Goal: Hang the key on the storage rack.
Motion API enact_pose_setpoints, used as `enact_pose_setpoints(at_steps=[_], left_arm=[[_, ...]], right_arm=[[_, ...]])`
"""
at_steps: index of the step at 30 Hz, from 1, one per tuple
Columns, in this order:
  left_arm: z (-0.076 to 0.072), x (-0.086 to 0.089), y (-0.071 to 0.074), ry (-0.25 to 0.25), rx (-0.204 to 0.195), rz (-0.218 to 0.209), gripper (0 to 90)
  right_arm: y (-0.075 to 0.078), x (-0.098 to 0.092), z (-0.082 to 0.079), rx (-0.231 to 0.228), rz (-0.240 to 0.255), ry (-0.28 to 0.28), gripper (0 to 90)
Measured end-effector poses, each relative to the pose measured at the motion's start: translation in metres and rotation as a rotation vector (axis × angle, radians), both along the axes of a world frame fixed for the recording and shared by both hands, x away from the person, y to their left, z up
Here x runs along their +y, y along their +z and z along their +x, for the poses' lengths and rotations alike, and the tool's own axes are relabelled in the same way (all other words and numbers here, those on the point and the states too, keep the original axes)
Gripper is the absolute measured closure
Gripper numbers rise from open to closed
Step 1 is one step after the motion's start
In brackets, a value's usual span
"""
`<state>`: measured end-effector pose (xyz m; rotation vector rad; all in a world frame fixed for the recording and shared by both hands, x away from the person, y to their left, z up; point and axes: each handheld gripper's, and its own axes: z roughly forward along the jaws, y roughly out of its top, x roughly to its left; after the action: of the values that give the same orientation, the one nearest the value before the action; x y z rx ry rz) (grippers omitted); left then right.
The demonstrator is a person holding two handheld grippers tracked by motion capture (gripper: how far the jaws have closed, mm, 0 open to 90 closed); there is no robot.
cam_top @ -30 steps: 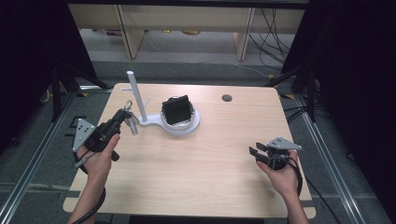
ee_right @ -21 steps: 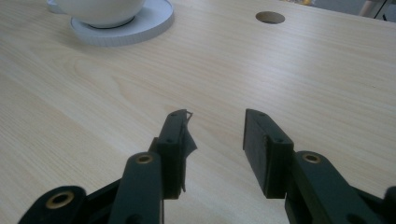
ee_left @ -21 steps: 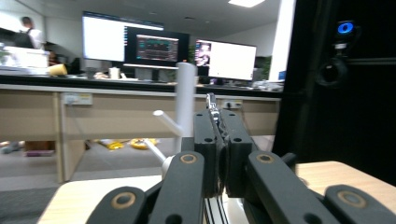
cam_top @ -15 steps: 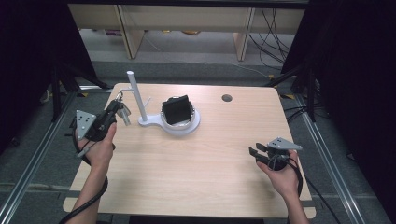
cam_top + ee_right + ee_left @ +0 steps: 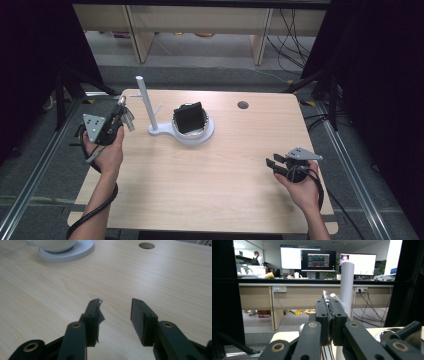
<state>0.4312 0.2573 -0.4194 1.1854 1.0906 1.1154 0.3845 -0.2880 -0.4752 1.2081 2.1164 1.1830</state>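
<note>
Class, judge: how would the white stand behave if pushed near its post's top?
The white stand looks rigid, probably not flexing. Its post is tall and slim, so it might tip, though its broad base likely resists.

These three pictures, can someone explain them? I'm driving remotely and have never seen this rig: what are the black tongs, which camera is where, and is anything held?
A person holds a hand-held two-jaw tool in each hand, no robot arm. The high view looks down on the wooden table; the other two views ride on the tools and look along their jaws. The left gripper is shut on a small metal object, too small to name, near the white post stand. Its round base holds a black block. The right gripper is open and empty, low over bare wood.
</note>
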Motion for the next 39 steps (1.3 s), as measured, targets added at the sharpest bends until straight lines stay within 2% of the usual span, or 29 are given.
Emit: enact_pose_setpoints(at_steps=[3,4,6,8,9,12,20,24,25,26,27,30,32,33,37,38,39], left_arm=[[0.003,-0.006,0.001,0.011,-0.009,0.015,87.0],[0.003,-0.007,0.002,0.014,-0.009,0.021,87.0],[0.005,-0.009,0.002,0.019,-0.008,0.031,87.0],[0.006,-0.01,0.002,0.024,-0.003,0.05,87.0],[0.005,-0.013,0.001,0.042,0.008,0.033,86.9],[0.007,-0.015,0.002,0.044,0.0,0.04,86.9],[0.011,-0.023,0.002,0.053,-0.012,0.103,86.9],[0.012,-0.026,0.001,0.061,-0.015,0.148,87.0],[0.013,-0.027,0.001,0.047,-0.023,0.167,87.0],[0.013,-0.027,0.001,0.06,-0.022,0.174,86.9],[0.014,-0.028,0.0,0.042,-0.024,0.181,86.9],[0.015,-0.03,-0.002,0.047,-0.009,0.185,86.6],[0.016,-0.03,-0.003,0.035,0.003,0.188,86.1],[0.018,-0.03,-0.004,0.011,0.018,0.169,85.2],[0.017,-0.032,-0.008,-0.039,0.056,0.105,70.4],[0.015,-0.032,-0.009,-0.052,0.068,0.092,67.3],[0.014,-0.032,-0.011,-0.067,0.08,0.076,64.3]], right_arm=[[0.0,0.0,0.0,-0.006,-0.005,-0.001,60.3],[0.001,-0.001,-0.001,0.018,-0.006,0.008,60.3],[-0.001,0.0,0.0,-0.008,0.001,-0.007,60.2],[-0.001,-0.001,0.0,0.0,-0.003,-0.009,60.2],[-0.002,-0.001,0.0,-0.001,-0.004,-0.007,60.2],[-0.002,-0.002,0.001,0.006,0.002,-0.009,60.2],[-0.003,-0.002,0.001,0.004,-0.001,-0.005,60.0],[-0.004,-0.002,0.002,0.005,0.002,-0.005,59.9],[-0.004,-0.001,0.001,0.019,0.012,-0.004,59.9],[-0.004,0.0,0.0,0.037,0.024,-0.013,59.8],[-0.004,0.0,0.0,0.038,0.029,-0.015,59.8],[-0.005,0.001,0.0,0.03,0.042,-0.013,59.7],[-0.004,0.001,-0.001,0.064,0.032,-0.014,59.5],[-0.005,-0.001,0.001,0.046,0.019,0.0,59.3],[-0.005,-0.001,0.001,0.048,0.018,0.002,58.7],[-0.006,-0.002,0.002,0.022,0.02,0.001,58.7],[-0.006,-0.002,0.002,0.022,0.025,0.003,58.7]])
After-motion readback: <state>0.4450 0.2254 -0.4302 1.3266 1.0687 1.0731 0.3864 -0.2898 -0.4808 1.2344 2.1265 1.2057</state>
